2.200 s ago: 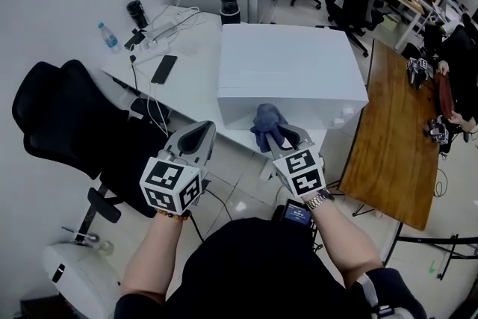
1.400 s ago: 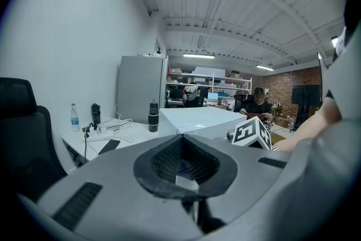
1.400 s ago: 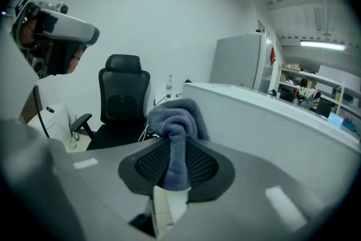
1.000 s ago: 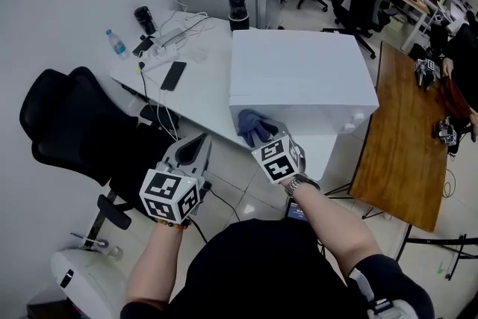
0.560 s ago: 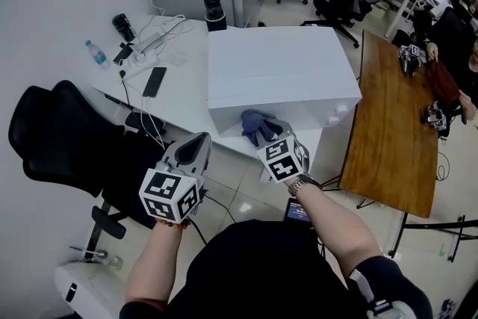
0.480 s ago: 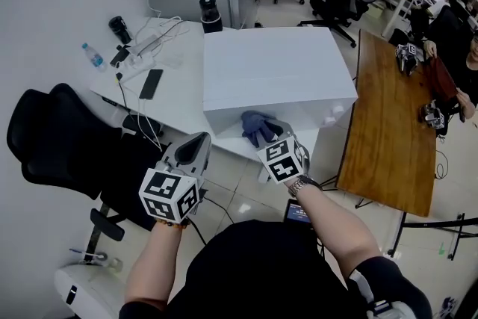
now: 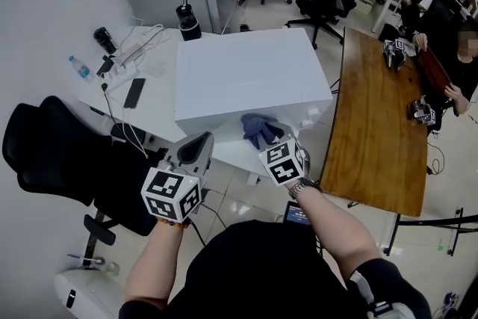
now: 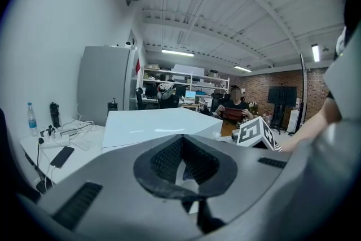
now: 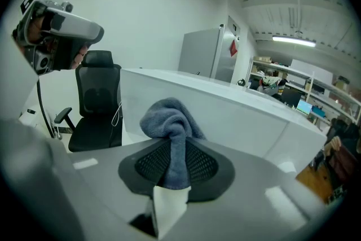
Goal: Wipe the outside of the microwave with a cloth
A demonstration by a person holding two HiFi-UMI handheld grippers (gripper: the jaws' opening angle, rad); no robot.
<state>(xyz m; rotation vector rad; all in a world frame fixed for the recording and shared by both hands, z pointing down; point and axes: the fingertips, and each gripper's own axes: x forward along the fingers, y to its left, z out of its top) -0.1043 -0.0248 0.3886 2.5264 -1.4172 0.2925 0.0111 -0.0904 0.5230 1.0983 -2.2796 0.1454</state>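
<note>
The cloth point(image 9: 168, 119) looks soft and light. The right gripper point(image 9: 169, 162) pinches its fold, and the left gripper point(image 8: 183, 160) is closed and empty.

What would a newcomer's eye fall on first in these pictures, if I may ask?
First comes the big white microwave on the white desk, filling the middle of the head view. Next is the blue-grey cloth, bunched in the right gripper and held up just before the microwave's near side. The left gripper hangs to its left, shut and empty, near the black office chair.
</note>
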